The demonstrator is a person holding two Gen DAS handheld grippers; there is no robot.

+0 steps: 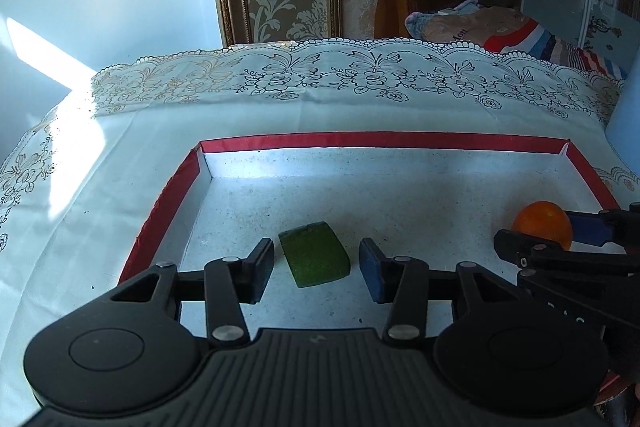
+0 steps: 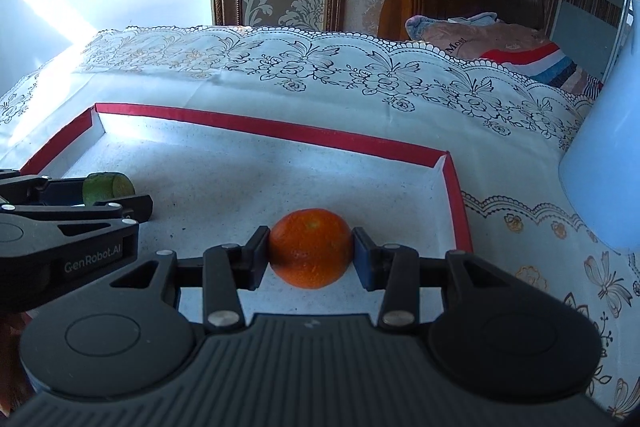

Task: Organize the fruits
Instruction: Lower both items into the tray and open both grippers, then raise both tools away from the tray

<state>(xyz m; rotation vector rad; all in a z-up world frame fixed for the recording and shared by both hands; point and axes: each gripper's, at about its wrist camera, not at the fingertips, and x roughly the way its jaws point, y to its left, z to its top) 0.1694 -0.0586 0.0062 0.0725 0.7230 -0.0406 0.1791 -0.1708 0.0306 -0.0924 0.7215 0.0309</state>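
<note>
**Two fruits inside the red-rimmed tray**

A shallow tray (image 1: 384, 139) with a red rim and a speckled white floor lay on the bench, which was covered by a white floral tablecloth (image 1: 280, 107). Both fruits sat inside it, toward its near edge.

The left claw (image 1: 316, 269) stood with its jaws spread, one pad on each side of a green fruit piece (image 1: 314, 254) and apart from it; the piece rested on the tray floor, nearer the tray's left wall.

The right claw (image 2: 311, 254) was clamped on an orange (image 2: 310, 247), both pads pressed against its sides. The orange was low over the floor near the tray's right wall; whether it touched the floor could not be told.

A pale blue container (image 2: 604, 163) stood on the cloth just beyond the tray's right side, its contents out of sight.
</note>
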